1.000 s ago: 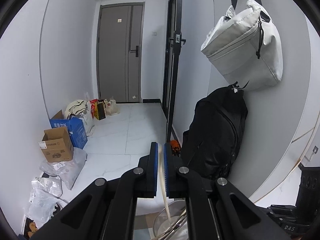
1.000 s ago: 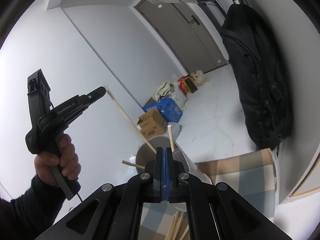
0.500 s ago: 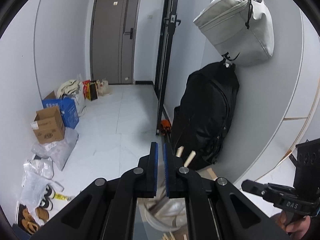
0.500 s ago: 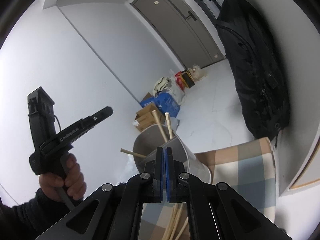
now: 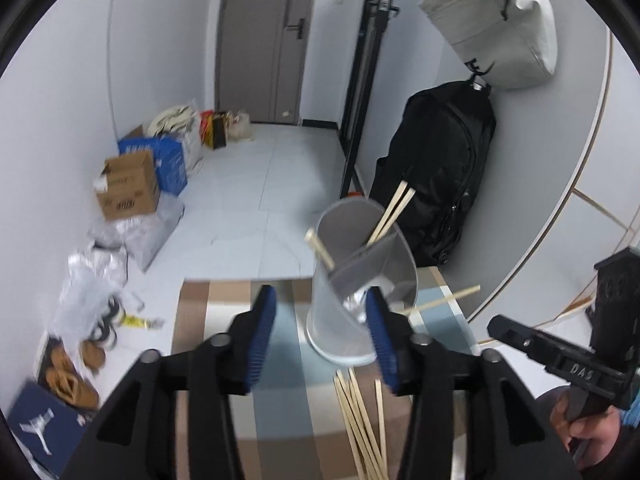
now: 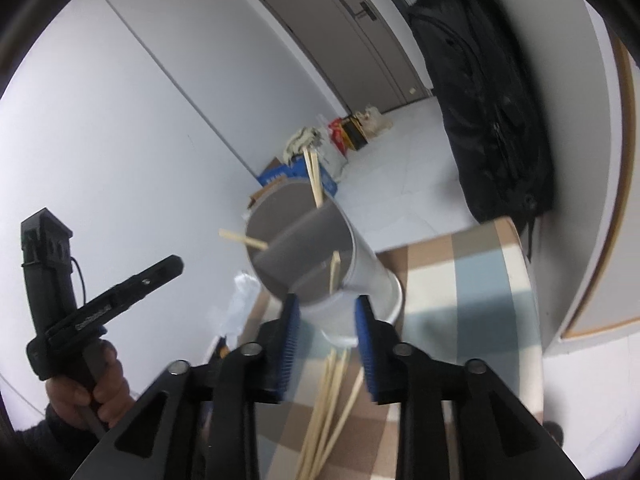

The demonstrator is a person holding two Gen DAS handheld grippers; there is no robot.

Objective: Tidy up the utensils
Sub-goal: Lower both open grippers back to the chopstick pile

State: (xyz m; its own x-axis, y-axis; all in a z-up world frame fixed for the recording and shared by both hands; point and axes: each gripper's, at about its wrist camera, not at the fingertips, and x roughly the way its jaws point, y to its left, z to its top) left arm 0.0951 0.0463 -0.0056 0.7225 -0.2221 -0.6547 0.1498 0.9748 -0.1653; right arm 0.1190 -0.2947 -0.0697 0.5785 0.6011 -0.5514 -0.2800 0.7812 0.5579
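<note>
Hallway with pale tiled floor [image 5: 248, 200] and a grey door [image 5: 260, 40] at the far end. Near surface: a checked cloth in brown, cream and pale blue [image 5: 280, 400]. On it stands a grey utensil holder [image 5: 360, 280], a round cup with a divider wall across its inside. Chopsticks in the holder [image 5: 394, 212] lean out over the rim, two together on the far side and one on the left compartment's edge. One chopstick [image 5: 444, 298] juts sideways past the holder's right side. A loose bundle of chopsticks [image 5: 360, 420] lies on the cloth just in front of the holder's base.

Left gripper [image 5: 324, 332]: jaws spread wide, blue pads empty, holder's lower part between them, contact not clear. Right gripper [image 6: 326, 328]: jaws likewise apart, nothing held, poised above the bundle and near the holder base.

Writing: "DAS" on the right gripper's side in the left view. Black backpack [image 5: 440, 168] and pale grey bag [image 5: 496, 28] hang on the right wall. Cardboard box [image 5: 128, 188] and blue box [image 5: 170, 160] along the left wall; print unreadable.
</note>
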